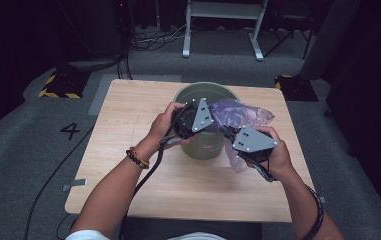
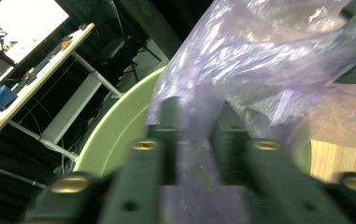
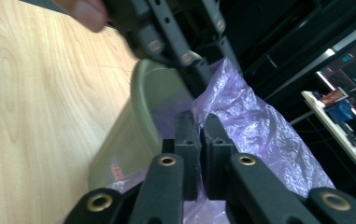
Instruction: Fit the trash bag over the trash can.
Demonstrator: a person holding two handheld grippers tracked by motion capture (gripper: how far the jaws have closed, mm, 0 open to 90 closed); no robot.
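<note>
We hold a thin purple plastic bag (image 1: 238,115) over a green bin (image 1: 205,145) that stands near the far edge of the wooden table (image 1: 128,165). Our left gripper (image 2: 196,135) sits at the bin's rim, its jaws narrow with a fold of the bag pinched between them. Our right gripper (image 3: 200,140) is just beside the bin's right side, its jaws nearly together and clamped on another fold of the bag. The bag bunches over the bin's mouth and hangs down its right side.
</note>
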